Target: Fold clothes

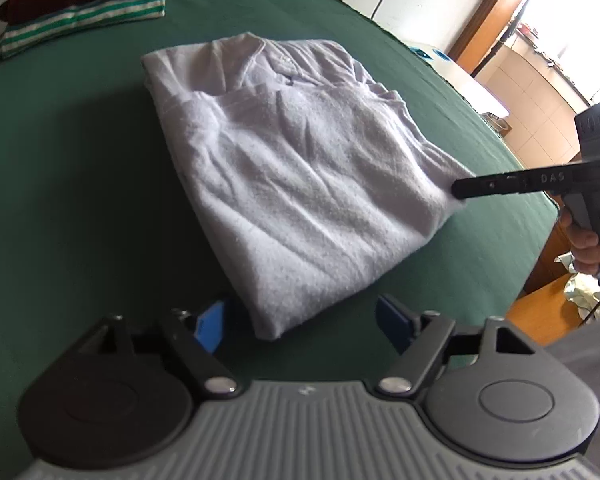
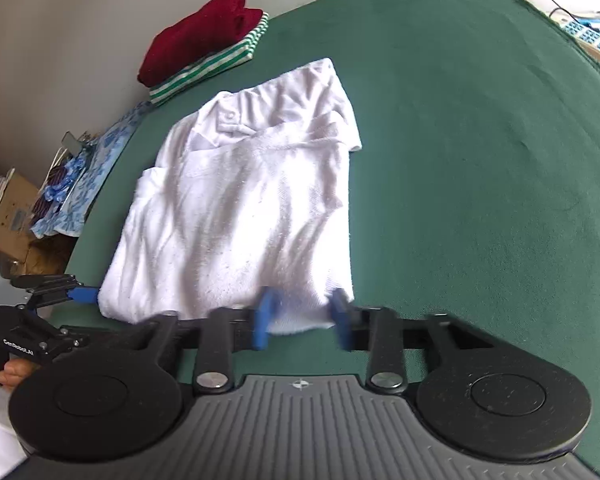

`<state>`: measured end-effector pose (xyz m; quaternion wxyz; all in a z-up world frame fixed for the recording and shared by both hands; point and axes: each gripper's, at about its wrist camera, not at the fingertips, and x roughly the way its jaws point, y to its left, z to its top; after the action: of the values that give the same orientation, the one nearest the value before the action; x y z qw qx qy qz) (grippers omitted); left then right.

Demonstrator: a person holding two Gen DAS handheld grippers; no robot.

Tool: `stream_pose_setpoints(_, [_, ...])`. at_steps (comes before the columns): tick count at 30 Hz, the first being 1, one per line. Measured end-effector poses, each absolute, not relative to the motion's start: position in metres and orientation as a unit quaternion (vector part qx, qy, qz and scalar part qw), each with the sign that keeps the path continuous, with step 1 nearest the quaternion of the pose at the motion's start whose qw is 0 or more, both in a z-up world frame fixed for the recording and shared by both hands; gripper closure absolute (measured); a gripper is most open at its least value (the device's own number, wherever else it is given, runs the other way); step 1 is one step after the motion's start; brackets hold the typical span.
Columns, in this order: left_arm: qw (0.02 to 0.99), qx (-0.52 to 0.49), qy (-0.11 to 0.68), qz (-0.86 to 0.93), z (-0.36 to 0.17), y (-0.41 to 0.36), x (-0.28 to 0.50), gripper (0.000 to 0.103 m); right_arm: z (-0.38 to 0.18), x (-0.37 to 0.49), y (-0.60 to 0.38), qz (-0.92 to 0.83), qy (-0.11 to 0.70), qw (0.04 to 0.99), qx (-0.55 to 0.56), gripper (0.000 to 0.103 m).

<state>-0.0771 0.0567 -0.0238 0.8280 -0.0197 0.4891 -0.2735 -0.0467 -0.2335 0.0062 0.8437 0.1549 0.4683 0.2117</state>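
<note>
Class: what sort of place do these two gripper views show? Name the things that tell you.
Probably a room in a home, used for laundry. A white shirt lies partly folded on a green-covered surface, folded clothes are stacked at its far edge, and a cardboard box of clutter sits beside it.

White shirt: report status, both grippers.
Right hand-held gripper pinching white shirt near corner. Left hand-held gripper open, straddling other corner. Nothing blocking.

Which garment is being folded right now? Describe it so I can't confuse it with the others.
On the green table cover, look at the middle, not the far corner where a dark red garment sits on a green-and-white striped one. The one being folded is the white shirt: the only white item, lying alone, collar and button showing.
</note>
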Motion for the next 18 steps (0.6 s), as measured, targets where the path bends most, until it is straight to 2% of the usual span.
stream_pose_setpoints(1, [0.829, -0.025, 0.489, -0.271, -0.024, 0.058, -0.076, 0.081, 0.007, -0.048, -0.236, 0.215, 0.466, 0.844, 0.158, 0.095])
stream_pose_setpoints(2, [0.829, -0.040, 0.490, -0.267, -0.023, 0.063, -0.076, 0.099, 0.010, -0.049, -0.238, 0.221, 0.465, 0.842, 0.159, 0.096])
stream_pose_setpoints(7, [0.835, -0.100, 0.483, -0.246, -0.013, 0.086, -0.090, 0.100, 0.024, -0.057, -0.245, 0.263, 0.465, 0.834, 0.141, 0.097])
stream_pose_setpoints(11, [0.838, -0.070, 0.491, -0.226, -0.022, 0.074, -0.098, 0.100, 0.009, -0.050, -0.242, 0.260, 0.482, 0.828, 0.119, 0.095])
stream_pose_setpoints(13, [0.845, -0.049, 0.489, -0.209, -0.018, 0.072, -0.104, 0.100, 0.014, -0.049, -0.246, 0.268, 0.485, 0.823, 0.124, 0.087])
stream_pose_setpoints(14, [0.849, -0.039, 0.488, -0.200, -0.014, 0.073, -0.107, 0.095, 0.020, -0.052, -0.249, 0.278, 0.483, 0.822, 0.114, 0.085])
stream_pose_setpoints(16, [0.856, -0.020, 0.485, -0.181, -0.007, 0.075, -0.113, 0.092, 0.036, -0.058, -0.257, 0.273, 0.460, 0.841, 0.087, 0.062])
stream_pose_setpoints(18, [0.864, -0.007, 0.477, -0.163, 0.003, 0.077, -0.118, 0.094, 0.052, -0.058, -0.264, 0.259, 0.421, 0.867, 0.065, 0.062])
